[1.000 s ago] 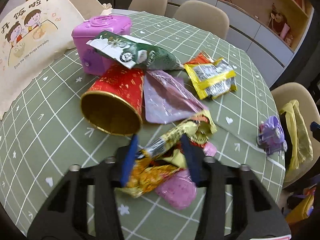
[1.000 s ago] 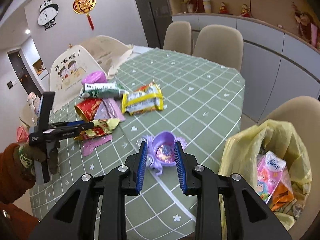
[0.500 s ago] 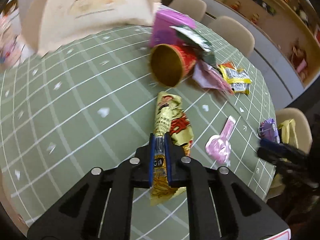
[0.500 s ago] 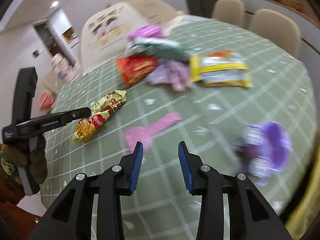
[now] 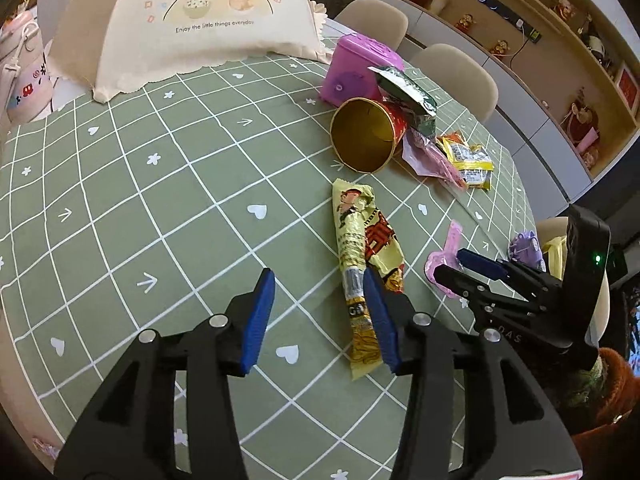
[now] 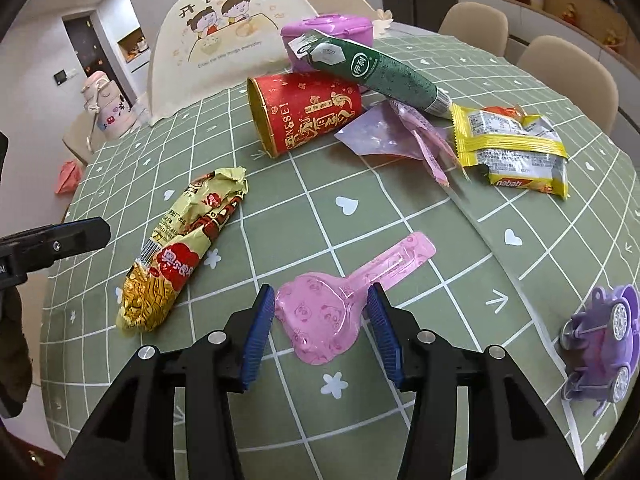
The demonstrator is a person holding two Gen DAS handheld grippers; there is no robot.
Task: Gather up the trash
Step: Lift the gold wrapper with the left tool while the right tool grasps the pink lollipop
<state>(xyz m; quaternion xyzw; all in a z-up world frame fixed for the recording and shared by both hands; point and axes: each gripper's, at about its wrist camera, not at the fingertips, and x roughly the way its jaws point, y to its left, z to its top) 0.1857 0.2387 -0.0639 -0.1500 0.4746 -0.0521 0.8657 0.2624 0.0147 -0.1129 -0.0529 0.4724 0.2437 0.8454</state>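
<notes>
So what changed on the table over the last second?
The left gripper dragged the yellow-and-red crinkled snack wrapper out of the pile, then let go; its jaws have just been opening and the wrapper lies flat beside one finger. The right gripper left the purple toy car, opening around the pink plastic spoon-shaped wrapper. The red paper cup stayed put.
</notes>
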